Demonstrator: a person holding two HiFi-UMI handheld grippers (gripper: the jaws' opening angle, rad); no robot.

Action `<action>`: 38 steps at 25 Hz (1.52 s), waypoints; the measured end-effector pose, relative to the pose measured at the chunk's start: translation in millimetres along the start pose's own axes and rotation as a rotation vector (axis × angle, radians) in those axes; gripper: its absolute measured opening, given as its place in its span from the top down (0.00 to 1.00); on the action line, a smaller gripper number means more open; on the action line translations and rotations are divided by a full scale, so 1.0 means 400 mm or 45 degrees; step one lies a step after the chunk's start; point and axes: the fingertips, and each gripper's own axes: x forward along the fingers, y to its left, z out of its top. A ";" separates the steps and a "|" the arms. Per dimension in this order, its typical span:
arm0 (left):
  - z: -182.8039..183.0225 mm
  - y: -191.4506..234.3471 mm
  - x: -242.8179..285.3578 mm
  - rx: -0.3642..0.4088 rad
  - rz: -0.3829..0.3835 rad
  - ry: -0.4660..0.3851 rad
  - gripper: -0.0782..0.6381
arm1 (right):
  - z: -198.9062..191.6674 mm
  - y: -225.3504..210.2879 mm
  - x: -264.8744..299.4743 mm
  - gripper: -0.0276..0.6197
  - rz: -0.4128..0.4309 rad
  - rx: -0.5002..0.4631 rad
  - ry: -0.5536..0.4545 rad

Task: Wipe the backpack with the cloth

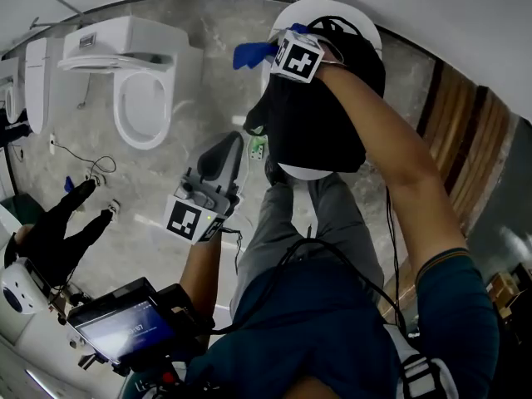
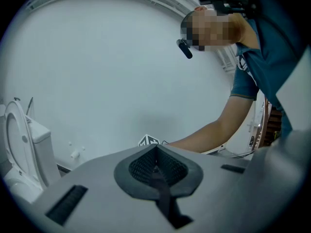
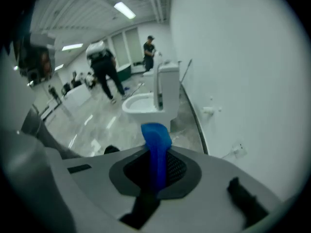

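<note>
The right gripper [image 3: 155,173] pinches the blue cloth [image 3: 156,147] beside the backpack [image 1: 320,135], the left gripper [image 2: 156,165] is pressed together on nothing, and the wiping looks hardly begun.

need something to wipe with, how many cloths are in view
1: a blue cloth clamped in the right gripper, beside the backpack. A small blue thing on the floor at left is too small to tell; others may be hidden.

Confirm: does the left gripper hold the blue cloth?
No, the right gripper clamps the blue cloth; the left gripper is shut, empty.
</note>
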 end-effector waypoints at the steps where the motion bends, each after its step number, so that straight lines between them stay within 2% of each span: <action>1: 0.001 0.006 -0.008 0.000 0.009 -0.004 0.89 | -0.007 0.036 0.010 0.92 0.014 -0.112 0.094; 4: 0.002 0.020 -0.023 -0.001 0.023 -0.014 0.89 | -0.038 0.163 0.035 0.92 0.100 -0.436 0.323; 7: 0.006 0.024 -0.030 0.002 0.034 -0.024 0.89 | -0.069 0.305 0.063 0.92 0.188 -0.650 0.446; 9: 0.008 0.020 -0.033 0.006 0.032 -0.033 0.89 | -0.085 0.388 0.083 0.92 0.208 -0.713 0.475; 11: 0.008 0.017 -0.036 0.008 0.029 -0.035 0.89 | -0.097 0.452 0.100 0.92 0.184 -0.755 0.473; 13: 0.008 0.017 -0.038 0.009 0.025 -0.034 0.89 | -0.097 0.510 0.107 0.92 0.170 -0.722 0.430; 17: 0.008 0.016 -0.042 0.012 0.019 -0.039 0.89 | -0.113 0.665 0.094 0.92 0.248 -0.490 0.301; 19: 0.007 0.009 -0.043 0.016 0.010 -0.042 0.89 | -0.150 0.727 0.076 0.92 0.233 -0.387 0.239; 21: 0.006 0.002 -0.043 0.019 -0.002 -0.048 0.89 | -0.202 0.755 0.040 0.92 0.171 -0.214 0.171; 24: 0.005 -0.009 -0.043 0.018 -0.024 -0.051 0.89 | -0.311 0.734 -0.054 0.92 -0.024 0.106 0.075; 28: 0.003 -0.027 -0.036 0.018 -0.053 -0.045 0.89 | -0.495 0.636 -0.225 0.92 -0.367 0.637 -0.043; 31: 0.001 -0.042 -0.024 0.020 -0.074 -0.042 0.89 | -0.622 0.538 -0.346 0.92 -0.648 0.936 -0.138; 34: 0.005 -0.053 -0.012 0.023 -0.089 -0.044 0.89 | -0.689 0.424 -0.429 0.92 -0.873 1.070 -0.214; 38: 0.001 -0.054 -0.010 0.032 -0.083 -0.029 0.89 | -0.696 0.222 -0.494 0.92 -1.094 1.080 -0.274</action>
